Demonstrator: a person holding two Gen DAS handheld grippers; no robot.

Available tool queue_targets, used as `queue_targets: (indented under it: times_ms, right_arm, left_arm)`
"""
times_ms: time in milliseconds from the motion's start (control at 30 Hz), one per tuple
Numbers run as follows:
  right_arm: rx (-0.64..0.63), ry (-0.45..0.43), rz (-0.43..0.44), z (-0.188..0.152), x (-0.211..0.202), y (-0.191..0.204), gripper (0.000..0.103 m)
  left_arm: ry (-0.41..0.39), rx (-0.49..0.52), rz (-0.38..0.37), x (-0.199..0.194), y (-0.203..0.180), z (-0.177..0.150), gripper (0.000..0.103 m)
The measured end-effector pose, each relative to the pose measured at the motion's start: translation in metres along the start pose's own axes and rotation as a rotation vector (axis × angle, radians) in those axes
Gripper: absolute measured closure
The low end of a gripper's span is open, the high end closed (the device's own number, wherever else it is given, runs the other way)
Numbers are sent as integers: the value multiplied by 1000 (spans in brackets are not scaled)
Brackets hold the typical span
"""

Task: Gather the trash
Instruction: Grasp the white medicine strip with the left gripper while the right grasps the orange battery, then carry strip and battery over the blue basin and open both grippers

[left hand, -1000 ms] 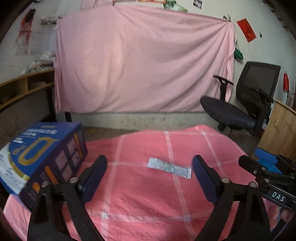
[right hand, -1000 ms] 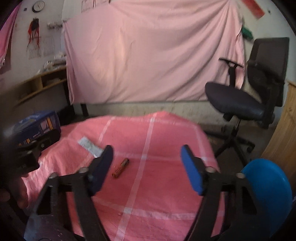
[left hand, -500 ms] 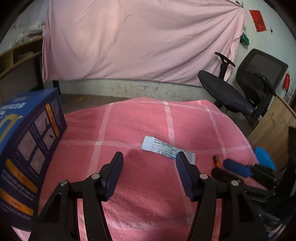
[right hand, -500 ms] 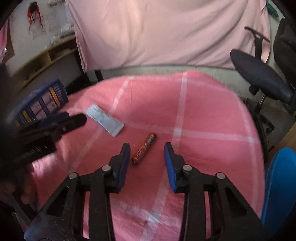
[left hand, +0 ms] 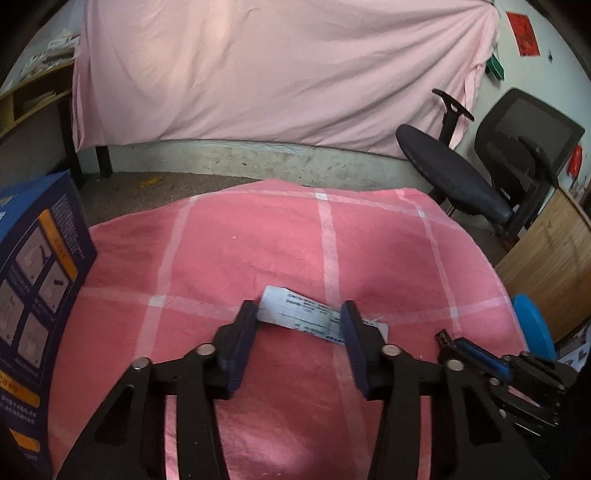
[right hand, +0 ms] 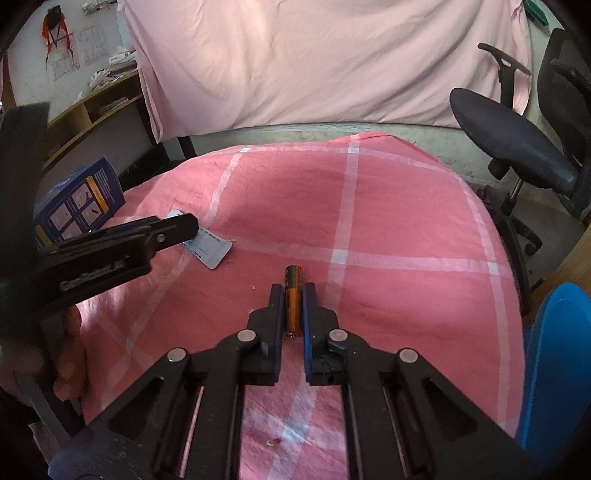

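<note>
The right tongs are closed on the orange battery, which lies on the pink worktop. The left tongs stand partly open, straddling the flat paper slip, apparently not yet gripping it. The pickup step is in hand: next, close the left tongs on the slip, then lift both items clear.

A large pink sheet hangs across the back wall, filling the upper middle. At the right stands a black office chair; a wooden shelf sits at the upper left. Red paper is pinned to the pale wall, upper right. The concrete floor shows below the sheet.
</note>
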State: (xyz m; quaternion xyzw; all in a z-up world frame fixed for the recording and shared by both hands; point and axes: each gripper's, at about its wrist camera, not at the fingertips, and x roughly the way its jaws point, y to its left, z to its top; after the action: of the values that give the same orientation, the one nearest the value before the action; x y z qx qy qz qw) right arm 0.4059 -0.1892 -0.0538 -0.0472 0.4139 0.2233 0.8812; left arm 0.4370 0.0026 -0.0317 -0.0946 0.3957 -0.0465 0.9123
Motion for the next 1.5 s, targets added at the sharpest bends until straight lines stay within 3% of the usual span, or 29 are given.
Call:
queue_targets:
  times_ms: [100, 267, 467, 667, 900, 1167, 1500]
  right_arm:
    - [22, -3, 6, -2, -3, -6, 68]
    - [45, -7, 16, -5, -8, -13, 69]
    - [66, -36, 21, -9, -17, -18, 69]
    - [98, -124, 18, -15, -39, -26, 69]
    - [98, -249, 34, -24, -70, -30, 69]
    - [78, -446, 17, -31, -112, -29, 69]
    - [110, -686, -72, -41, -171, -46, 69]
  left_arm:
    - [8, 16, 14, 6, -6, 1, 91]
    - [6, 33, 4, 9, -8, -2, 102]
    - [-52, 43, -40, -7, -14, -10, 103]
    - [-149, 35, -61, -36, -21, -20, 103]
    - [-245, 103, -74, -71, -37, -30, 103]
    - [-380, 199, -58, -107, -74, -39, 103]
    - [-511, 298, -111, -139, -130, -41, 103]
